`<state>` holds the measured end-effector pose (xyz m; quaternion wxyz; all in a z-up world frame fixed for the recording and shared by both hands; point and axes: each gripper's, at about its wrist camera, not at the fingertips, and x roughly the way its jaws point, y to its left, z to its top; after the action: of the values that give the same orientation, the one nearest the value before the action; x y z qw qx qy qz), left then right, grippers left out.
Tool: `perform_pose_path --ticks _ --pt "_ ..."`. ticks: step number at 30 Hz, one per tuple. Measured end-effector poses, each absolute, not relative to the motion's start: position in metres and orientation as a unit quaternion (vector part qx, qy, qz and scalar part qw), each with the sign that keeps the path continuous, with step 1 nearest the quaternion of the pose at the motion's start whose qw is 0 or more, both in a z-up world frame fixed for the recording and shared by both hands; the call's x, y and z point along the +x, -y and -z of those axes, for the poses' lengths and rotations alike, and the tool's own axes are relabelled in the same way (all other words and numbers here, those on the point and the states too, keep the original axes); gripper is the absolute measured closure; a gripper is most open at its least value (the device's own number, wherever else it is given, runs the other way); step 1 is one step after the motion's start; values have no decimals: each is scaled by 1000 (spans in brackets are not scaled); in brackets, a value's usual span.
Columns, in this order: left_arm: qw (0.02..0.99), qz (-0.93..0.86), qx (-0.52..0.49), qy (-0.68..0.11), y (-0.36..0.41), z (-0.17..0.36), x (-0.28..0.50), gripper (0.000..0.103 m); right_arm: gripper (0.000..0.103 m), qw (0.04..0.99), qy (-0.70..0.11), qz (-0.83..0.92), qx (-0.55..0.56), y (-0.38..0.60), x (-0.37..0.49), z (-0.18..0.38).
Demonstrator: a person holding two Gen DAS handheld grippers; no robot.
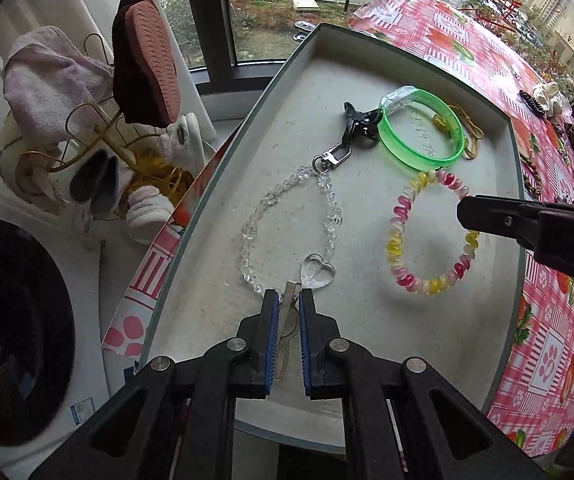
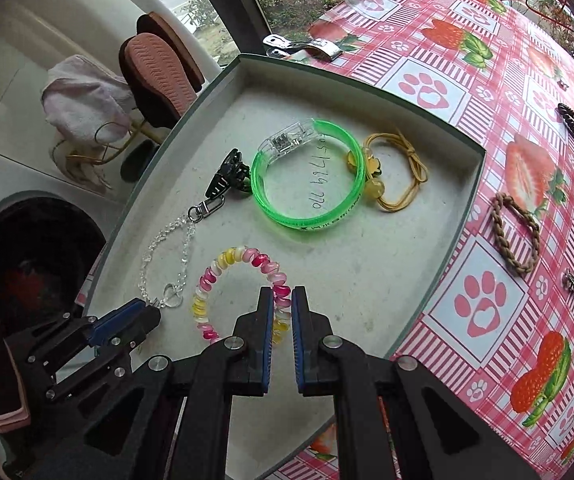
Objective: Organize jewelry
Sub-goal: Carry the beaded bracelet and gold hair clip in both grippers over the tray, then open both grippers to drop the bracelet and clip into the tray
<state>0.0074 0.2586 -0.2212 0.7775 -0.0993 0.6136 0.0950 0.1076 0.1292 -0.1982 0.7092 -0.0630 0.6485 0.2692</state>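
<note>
Pink-and-yellow bead bracelet (image 2: 243, 292) is pinched at its 4 o'clock arc by my right gripper (image 2: 283, 300); my left gripper (image 1: 289, 300), at 9 o'clock, clamps a metal hair clip (image 1: 289, 312).

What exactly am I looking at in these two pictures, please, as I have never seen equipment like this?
A person holds two hand-held grippers, each with a fisheye camera looking along its fingers. One picture comes from the left gripper, the other from the right gripper. Both point down into a grey tray on a strawberry tablecloth. The left is shut on a flat metal piece at the clear bead chain; the right is shut on the pink-and-yellow bracelet. A green bangle and yellow cord lie beside them.
</note>
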Motion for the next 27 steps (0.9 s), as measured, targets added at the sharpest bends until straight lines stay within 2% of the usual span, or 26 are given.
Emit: perform_pose_path --ticks 22,24,25,27 --pt "776 -113 -46 -619 -244 219 10 87 92 703 -666 -243 -47 -138 125 227" --pt "775 -111 -45 -620 -243 218 10 87 88 700 -669 -247 -39 -134 125 226" --pt "775 -110 -44 -621 -242 217 11 87 82 699 -670 -248 -34 -133 126 226" --pt "775 -110 -39 -622 -241 216 12 87 63 700 -668 -252 -25 -128 126 223"
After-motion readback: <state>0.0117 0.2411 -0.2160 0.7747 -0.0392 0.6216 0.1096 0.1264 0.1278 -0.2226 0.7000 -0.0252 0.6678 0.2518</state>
